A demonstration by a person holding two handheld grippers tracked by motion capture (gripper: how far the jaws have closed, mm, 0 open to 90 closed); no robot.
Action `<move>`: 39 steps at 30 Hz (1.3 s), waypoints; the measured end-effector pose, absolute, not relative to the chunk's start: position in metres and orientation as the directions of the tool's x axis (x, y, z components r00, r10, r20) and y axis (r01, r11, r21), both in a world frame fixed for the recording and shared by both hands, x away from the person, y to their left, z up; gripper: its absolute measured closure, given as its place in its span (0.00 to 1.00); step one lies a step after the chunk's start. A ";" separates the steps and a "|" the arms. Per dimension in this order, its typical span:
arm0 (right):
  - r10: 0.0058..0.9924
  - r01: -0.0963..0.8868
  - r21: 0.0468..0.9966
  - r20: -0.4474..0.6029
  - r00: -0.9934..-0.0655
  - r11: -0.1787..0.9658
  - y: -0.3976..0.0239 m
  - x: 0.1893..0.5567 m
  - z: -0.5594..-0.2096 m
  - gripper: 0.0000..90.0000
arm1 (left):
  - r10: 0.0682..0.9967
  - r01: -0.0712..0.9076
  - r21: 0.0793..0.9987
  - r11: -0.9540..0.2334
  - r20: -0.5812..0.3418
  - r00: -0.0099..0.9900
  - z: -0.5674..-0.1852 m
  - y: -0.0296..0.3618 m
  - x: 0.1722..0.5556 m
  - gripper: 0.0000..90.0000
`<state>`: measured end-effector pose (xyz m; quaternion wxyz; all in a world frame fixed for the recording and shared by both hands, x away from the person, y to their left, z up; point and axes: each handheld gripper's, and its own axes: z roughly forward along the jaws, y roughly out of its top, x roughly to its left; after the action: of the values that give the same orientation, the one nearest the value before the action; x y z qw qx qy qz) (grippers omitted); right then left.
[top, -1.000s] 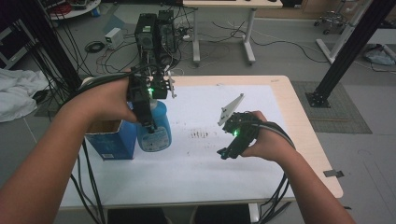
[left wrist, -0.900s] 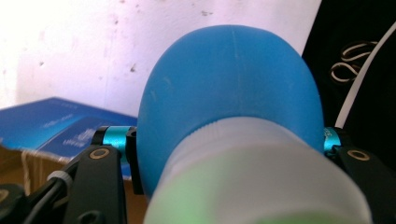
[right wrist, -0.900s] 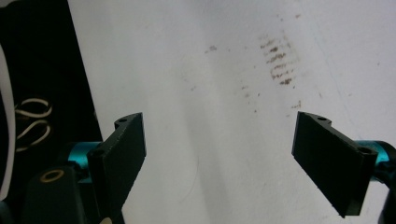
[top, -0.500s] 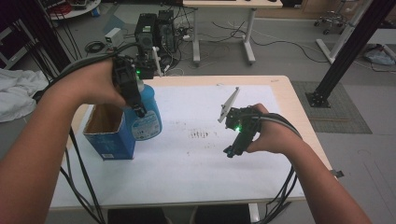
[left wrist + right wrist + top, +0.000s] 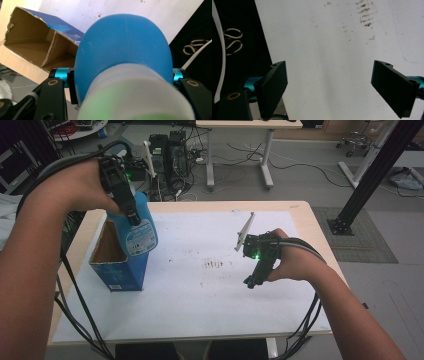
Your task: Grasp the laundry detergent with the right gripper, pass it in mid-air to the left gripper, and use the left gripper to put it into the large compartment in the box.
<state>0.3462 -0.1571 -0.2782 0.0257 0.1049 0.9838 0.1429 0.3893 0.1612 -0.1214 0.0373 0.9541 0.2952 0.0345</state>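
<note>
A blue plastic bottle point(image 5: 139, 231) with a white label hangs tilted above the open blue cardboard box point(image 5: 119, 270) at the table's left. My left gripper point(image 5: 133, 218) is shut on it from above. In the left gripper view the bottle's blue body point(image 5: 125, 42) bulges between the jaws, with the box's brown inside point(image 5: 30, 47) beyond it. My right gripper point(image 5: 252, 281) hovers low over the white sheet point(image 5: 200, 295) at centre right. Its jaws have just been opening and stand wide, with nothing between the fingers point(image 5: 274, 82).
The white sheet covers most of the wooden table point(image 5: 310, 220) and carries brown smudges point(image 5: 215, 264) near its middle. Cables trail from both grippers over the near edge. Beyond the far edge, computer cases point(image 5: 172, 150) and desk legs stand on the floor.
My left gripper has carried the bottle up and to the left, from beside the box to over its far end. The right hand has stayed about where it was.
</note>
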 end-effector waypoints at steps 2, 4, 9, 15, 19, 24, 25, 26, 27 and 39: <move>0.212 0.198 0.283 -0.020 -0.977 0.938 -0.158 0.347 -0.277 0.15 | 0.584 0.577 0.108 -0.809 0.038 0.811 -0.118 0.166 0.390 0.44; 0.219 0.206 0.280 -0.017 -0.976 0.938 -0.158 0.347 -0.276 0.15 | 0.599 0.592 0.115 -0.798 0.039 0.800 -0.114 0.171 0.391 0.44; 0.216 0.204 0.271 -0.017 -0.976 0.941 -0.157 0.350 -0.274 0.15 | 0.650 0.641 0.138 -0.755 0.032 0.759 -0.108 0.187 0.395 0.44; 0.214 0.204 0.254 -0.015 -0.977 0.946 -0.153 0.353 -0.276 0.15 | 0.692 0.682 0.132 -0.719 0.047 0.720 -0.111 0.206 0.403 0.44; 0.219 0.209 0.245 -0.012 -0.976 0.947 -0.151 0.355 -0.279 0.15 | 0.735 0.725 0.131 -0.676 0.052 0.676 -0.117 0.219 0.408 0.44; 0.217 0.209 0.241 -0.011 -0.976 0.948 -0.148 0.357 -0.281 0.15 | 0.766 0.755 0.140 -0.641 0.049 0.641 -0.125 0.230 0.414 0.44; 0.220 0.212 0.239 -0.007 -0.975 0.948 -0.148 0.358 -0.282 0.15 | 0.775 0.765 0.138 -0.630 0.046 0.630 -0.128 0.233 0.416 0.44; 0.220 0.212 0.239 -0.007 -0.975 0.948 -0.148 0.358 -0.282 0.15 | 0.775 0.765 0.138 -0.630 0.046 0.630 -0.128 0.233 0.416 0.44; 0.220 0.212 0.238 -0.008 -0.975 0.948 -0.147 0.358 -0.283 0.15 | 0.780 0.770 0.134 -0.623 0.043 0.624 -0.133 0.237 0.418 0.44; 0.225 0.219 0.222 -0.002 -0.974 0.950 -0.143 0.361 -0.293 0.15 | 0.794 0.786 0.134 -0.604 0.018 0.608 -0.188 0.248 0.430 0.44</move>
<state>0.3613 -0.1426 -0.2933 0.0135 0.1125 0.9874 0.1108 0.4297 0.2477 -0.1884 0.0561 0.8948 0.4413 0.0376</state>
